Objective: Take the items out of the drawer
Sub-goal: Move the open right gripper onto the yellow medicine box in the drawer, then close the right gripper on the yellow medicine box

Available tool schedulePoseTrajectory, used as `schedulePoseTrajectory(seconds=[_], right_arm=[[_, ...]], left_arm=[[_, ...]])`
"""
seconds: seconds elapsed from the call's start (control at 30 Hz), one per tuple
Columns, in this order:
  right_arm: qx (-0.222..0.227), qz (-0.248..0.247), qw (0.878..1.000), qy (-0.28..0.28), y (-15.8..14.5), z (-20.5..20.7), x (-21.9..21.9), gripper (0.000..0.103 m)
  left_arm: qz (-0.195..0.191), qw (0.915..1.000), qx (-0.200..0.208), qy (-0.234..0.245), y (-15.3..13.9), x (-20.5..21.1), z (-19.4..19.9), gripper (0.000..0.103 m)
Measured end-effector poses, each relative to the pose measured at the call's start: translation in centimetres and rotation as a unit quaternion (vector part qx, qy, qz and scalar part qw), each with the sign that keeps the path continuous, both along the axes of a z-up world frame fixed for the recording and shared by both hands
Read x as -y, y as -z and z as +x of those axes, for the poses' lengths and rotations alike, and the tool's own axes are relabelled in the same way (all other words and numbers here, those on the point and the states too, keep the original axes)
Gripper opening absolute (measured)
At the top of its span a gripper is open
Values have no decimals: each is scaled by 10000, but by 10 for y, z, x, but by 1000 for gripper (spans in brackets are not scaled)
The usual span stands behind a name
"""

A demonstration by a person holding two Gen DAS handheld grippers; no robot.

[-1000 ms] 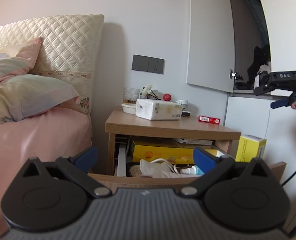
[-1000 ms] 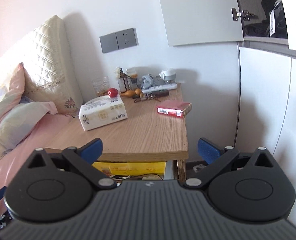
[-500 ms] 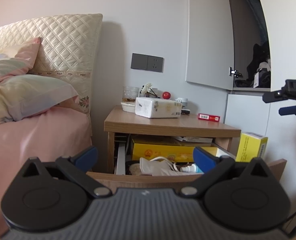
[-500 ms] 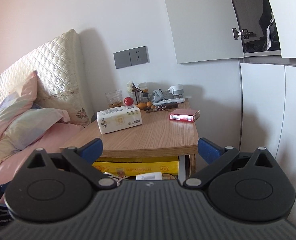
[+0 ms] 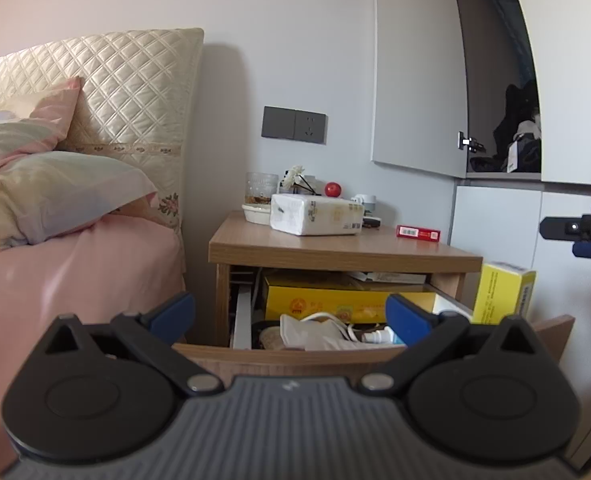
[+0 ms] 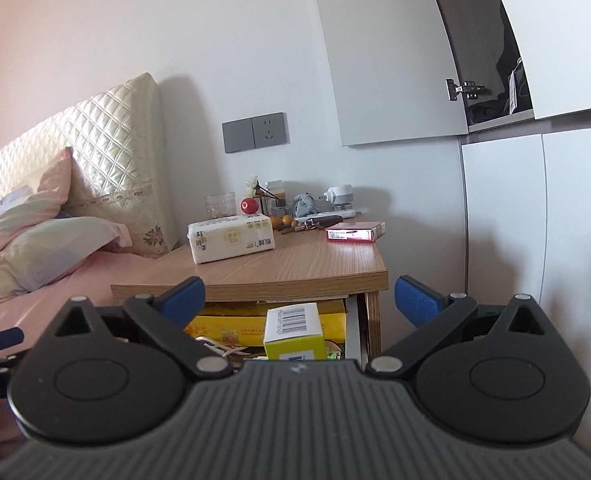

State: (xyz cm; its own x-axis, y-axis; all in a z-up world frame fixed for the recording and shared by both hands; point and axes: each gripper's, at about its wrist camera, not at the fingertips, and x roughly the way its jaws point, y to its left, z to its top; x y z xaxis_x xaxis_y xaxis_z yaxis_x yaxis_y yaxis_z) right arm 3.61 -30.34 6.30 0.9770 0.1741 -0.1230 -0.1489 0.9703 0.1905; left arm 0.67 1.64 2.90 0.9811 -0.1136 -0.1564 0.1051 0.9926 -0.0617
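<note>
Left gripper point(image 5: 290, 312): jaws spread wide, nothing between them. It hangs in front of the pulled-out drawer point(image 5: 287, 354), short of its wooden front panel and not touching it.

Right gripper point(image 6: 299, 296): jaws likewise spread wide and empty. It sits to the right of the nightstand point(image 6: 295, 276), facing the drawer from that side. Its tip also shows at the right edge of the left wrist view, well apart from the drawer.

Drawer contents, left wrist view: a white cloth or mask with a white cord point(image 5: 321, 334) lies at the front, a small white bottle point(image 5: 377, 336) just to its right, a dark round item at the left that I cannot identify. Behind these, a large yellow box point(image 5: 335, 296) fills the back of the drawer under the nightstand top.

A small yellow-green box point(image 6: 293, 332) with a barcode on its white top stands upright at the drawer's right side; whether it rests inside the drawer or on its edge I cannot tell.

On top of the nightstand: tissue pack point(image 6: 231, 242), red pack point(image 6: 355, 232), glass cup point(image 6: 219, 204), red ball point(image 6: 248, 205), small clutter by the wall.

Bed with pink sheet point(image 5: 55, 264) to the left, quilted headboard point(image 5: 135, 88) behind. Grey wall socket point(image 5: 294, 125) above the nightstand.
</note>
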Motion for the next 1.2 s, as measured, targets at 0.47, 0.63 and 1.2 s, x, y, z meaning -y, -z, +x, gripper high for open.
schedulePoseTrajectory(seconds=[0.47, 0.63, 1.2], right_arm=[[229, -55, 9996, 182, 24, -5, -28, 103], [326, -271, 9988, 244, 29, -7, -37, 103], [-67, -20, 9994, 339, 31, 14, -32, 99]], left_arm=[[93, 10000, 26, -7, 0, 3, -1, 103], [112, 9999, 30, 2, 0, 4, -1, 103], [-77, 10000, 8, 33, -1, -4, 1, 103]])
